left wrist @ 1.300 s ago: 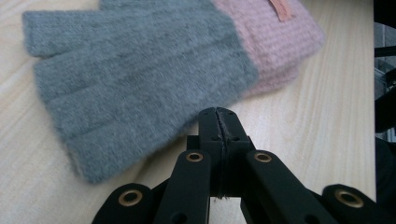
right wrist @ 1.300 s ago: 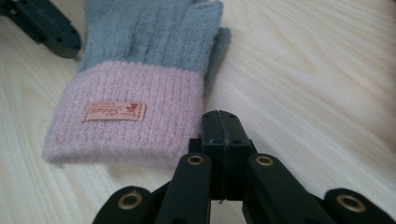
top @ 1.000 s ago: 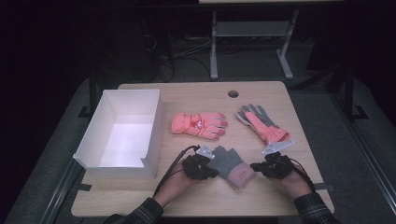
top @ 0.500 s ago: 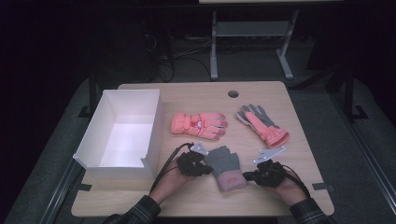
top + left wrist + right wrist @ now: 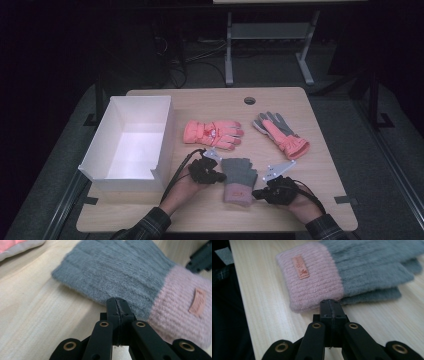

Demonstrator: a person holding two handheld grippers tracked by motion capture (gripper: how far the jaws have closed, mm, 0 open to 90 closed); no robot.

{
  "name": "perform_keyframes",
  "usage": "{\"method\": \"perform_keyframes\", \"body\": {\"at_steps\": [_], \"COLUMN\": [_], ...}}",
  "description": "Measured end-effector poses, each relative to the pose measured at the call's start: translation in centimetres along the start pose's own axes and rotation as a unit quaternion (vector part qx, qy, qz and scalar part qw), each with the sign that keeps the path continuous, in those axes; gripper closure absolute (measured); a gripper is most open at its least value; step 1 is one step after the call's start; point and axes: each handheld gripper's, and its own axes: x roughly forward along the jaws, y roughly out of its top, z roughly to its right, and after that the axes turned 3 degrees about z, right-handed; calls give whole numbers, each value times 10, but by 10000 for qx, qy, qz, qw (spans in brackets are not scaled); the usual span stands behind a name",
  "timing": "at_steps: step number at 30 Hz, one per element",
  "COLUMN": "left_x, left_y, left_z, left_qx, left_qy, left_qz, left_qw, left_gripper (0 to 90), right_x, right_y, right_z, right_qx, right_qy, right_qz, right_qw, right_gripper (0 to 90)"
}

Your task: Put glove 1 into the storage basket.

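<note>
Comparing with a second ago, left to right: white box at 9 o'clock of the bench, unmoved. Left gripper barely shifted, parked at the 9 o'clock edge of the grey knit glove. Fingers pressed together in the left gripper view, tips against the glove's grey edge just short of the pink cuff. Cannot tell whether any fabric is pinched. Glove itself squared up: was slanted with the cuff toward 5 o'clock, now cuff pointing straight at 6, near the front edge at bench centre. Right gripper dropped from beside the glove's finger end down to the cuff's 3 o'clock corner. Fingers shut there too, tips touching or just off the pink cuff edge in the right gripper view, holding nothing visible.

Reading: looks like straightening done, pick-up toward the box not yet started. Re-opening needed before any real grasp.

Count:
- 1 box, empty.
- 3 gloves on show: coral ski glove at 12 o'clock of the grey one, coral glove with grey palm at 1 o'clock, plus the grey knit. Extra grey layer under it, thumb or second glove, cannot tell.
- 2 grippers.
</note>
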Motion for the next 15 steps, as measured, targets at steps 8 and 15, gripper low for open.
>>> {"method": "perform_keyframes", "body": {"at_steps": [8,15], "left_x": [5,8], "left_y": [9,15], "left_z": [-8,-13], "left_qx": [-82,-92], "left_qy": [20,28], "left_qz": [88,105], "left_qw": [9999,9999], "left_gripper": [896,897], "right_x": [10,21], "right_y": [6,14], "right_z": [-10,-22], "right_qx": [-174,-348], "right_qy": [147,236], "right_qz": [-23,17], "right_qw": [9997,9991], "right_gripper": [900,900]}}
